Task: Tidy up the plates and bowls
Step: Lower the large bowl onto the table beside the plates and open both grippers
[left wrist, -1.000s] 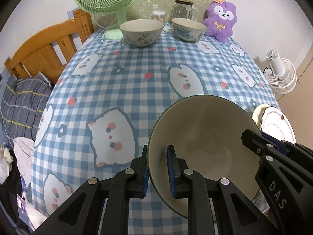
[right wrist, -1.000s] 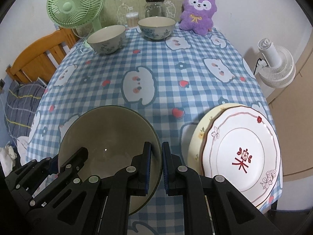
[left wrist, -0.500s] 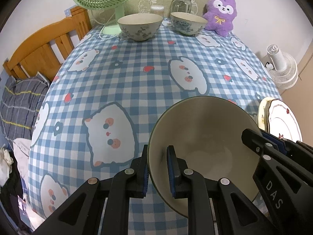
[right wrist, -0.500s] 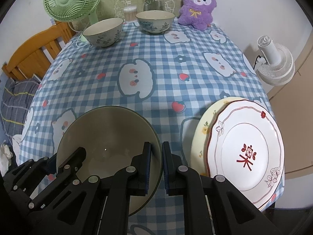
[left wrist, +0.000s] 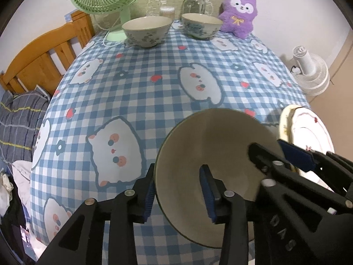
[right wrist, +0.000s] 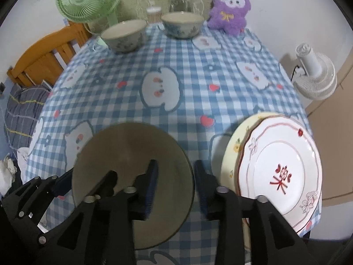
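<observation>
On the checkered desk (left wrist: pixel 154 92) near us sits the big bowl (left wrist: pixel 216 145). We've just been opening the left gripper (left wrist: pixel 177 195) and right gripper (right wrist: pixel 175 184); each straddles the rim, pads apart, nothing gripped.

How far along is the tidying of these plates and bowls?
Partly done. Two plates already sit stacked at the table's right edge. The big bowl has just been set down: the left gripper and right gripper have just been opening, their pads off its rim. Still left: two patterned bowls, and, standing apart at the far end, probably to be stacked.
</observation>
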A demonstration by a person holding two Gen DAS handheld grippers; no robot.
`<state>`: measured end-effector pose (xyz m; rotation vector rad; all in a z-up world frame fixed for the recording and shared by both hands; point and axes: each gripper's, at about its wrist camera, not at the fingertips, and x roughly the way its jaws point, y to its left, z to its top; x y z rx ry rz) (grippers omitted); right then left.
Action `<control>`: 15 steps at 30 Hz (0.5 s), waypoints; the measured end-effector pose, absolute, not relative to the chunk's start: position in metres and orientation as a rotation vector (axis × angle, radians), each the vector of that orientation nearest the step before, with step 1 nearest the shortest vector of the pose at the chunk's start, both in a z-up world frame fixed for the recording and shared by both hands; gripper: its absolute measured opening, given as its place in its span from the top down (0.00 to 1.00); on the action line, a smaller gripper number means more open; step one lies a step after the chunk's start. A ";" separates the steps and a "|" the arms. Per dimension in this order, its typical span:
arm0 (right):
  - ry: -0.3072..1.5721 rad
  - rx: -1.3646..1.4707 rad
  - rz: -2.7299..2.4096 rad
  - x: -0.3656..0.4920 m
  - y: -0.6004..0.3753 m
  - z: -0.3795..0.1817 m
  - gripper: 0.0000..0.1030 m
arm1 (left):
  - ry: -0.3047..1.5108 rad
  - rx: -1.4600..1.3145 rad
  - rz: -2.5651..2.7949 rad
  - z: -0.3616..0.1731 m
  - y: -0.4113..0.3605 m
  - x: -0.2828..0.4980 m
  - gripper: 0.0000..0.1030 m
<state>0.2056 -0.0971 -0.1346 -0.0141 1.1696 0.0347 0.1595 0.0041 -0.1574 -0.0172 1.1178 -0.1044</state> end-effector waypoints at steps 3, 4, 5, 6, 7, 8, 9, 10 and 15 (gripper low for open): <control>1.117 -0.010 0.026 0.204 -0.098 -0.120 0.34 | 1.083 -0.012 -0.103 -0.144 0.003 0.158 0.46; 1.111 -0.006 0.026 0.204 -0.099 -0.115 0.31 | 1.072 -0.010 -0.100 -0.140 0.003 0.157 0.42; 1.108 0.003 0.027 0.204 -0.100 -0.111 0.29 | 1.064 -0.011 -0.099 -0.135 0.003 0.157 0.38; 1.102 0.011 0.027 0.204 -0.101 -0.106 0.29 | 1.055 -0.013 -0.100 -0.129 0.002 0.157 0.37; 1.093 0.012 0.026 0.203 -0.102 -0.102 0.27 | 1.048 -0.011 -0.096 -0.124 0.002 0.156 0.37; 1.083 0.010 0.027 0.203 -0.102 -0.097 0.26 | 1.040 -0.009 -0.093 -0.120 0.001 0.156 0.34; 1.071 0.009 0.037 0.202 -0.102 -0.092 0.26 | 1.031 -0.008 -0.094 -0.116 0.001 0.156 0.32; 1.059 0.005 0.045 0.201 -0.102 -0.086 0.24 | 1.020 -0.007 -0.094 -0.110 0.000 0.154 0.29; 1.017 0.003 0.057 0.197 -0.106 -0.061 0.19 | 0.980 -0.010 -0.082 -0.085 -0.004 0.147 0.26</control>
